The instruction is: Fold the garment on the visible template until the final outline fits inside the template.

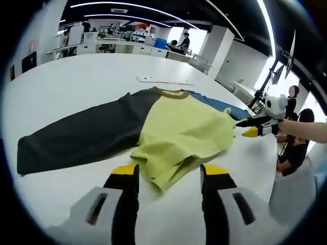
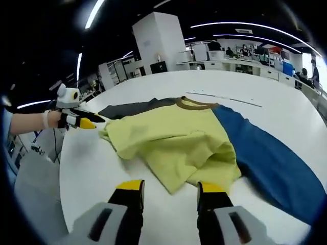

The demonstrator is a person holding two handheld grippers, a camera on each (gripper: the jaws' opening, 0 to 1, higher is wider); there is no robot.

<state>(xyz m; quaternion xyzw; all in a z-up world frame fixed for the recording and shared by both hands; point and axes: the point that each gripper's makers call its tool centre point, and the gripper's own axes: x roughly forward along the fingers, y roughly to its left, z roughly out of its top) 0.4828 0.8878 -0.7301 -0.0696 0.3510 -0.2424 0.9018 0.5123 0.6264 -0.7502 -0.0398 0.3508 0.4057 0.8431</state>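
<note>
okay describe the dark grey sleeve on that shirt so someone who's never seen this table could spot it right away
On the big white table lies a long-sleeved garment with a yellow-green body and brown collar. The dark grey sleeve stretches flat from one shoulder; the opposite sleeve is blue.

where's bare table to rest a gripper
Bare table lies beyond the dark sleeve and in front of the shirt's folded hem. Crowded where the blue sleeve spreads out.
</note>
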